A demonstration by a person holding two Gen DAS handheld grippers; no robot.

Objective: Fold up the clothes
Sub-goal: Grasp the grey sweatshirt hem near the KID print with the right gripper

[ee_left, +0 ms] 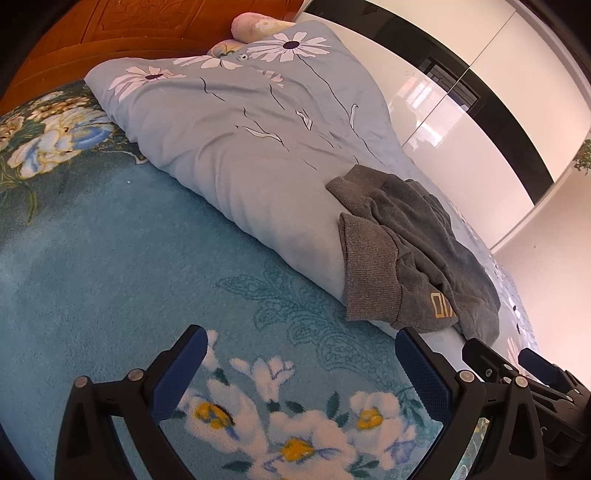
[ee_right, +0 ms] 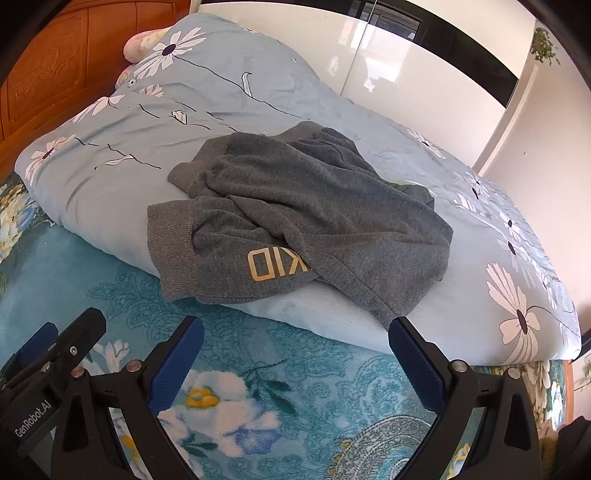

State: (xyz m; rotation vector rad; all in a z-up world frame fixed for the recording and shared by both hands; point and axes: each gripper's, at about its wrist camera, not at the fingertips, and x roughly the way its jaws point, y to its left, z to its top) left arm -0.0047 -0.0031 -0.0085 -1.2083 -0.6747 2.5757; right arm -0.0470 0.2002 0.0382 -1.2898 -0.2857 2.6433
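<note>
A crumpled dark grey sweatshirt (ee_right: 306, 214) with ribbed cuffs and gold letters lies on the near edge of a folded light blue quilt (ee_right: 221, 96). It also shows at the right of the left wrist view (ee_left: 417, 251). My right gripper (ee_right: 295, 336) is open and empty, just in front of the sweatshirt, above the teal blanket. My left gripper (ee_left: 299, 350) is open and empty, to the left of the sweatshirt. The right gripper's fingers (ee_left: 480, 354) show at the lower right of the left wrist view; the left gripper's fingers (ee_right: 74, 339) show at the lower left of the right wrist view.
A teal floral blanket (ee_left: 110, 240) covers the bed under both grippers. The daisy-print quilt (ee_left: 240, 140) forms a raised ridge behind it. A pink pillow (ee_left: 255, 26) and a wooden headboard (ee_left: 110, 33) are at the far end. A glossy white wardrobe (ee_right: 406, 66) stands beyond.
</note>
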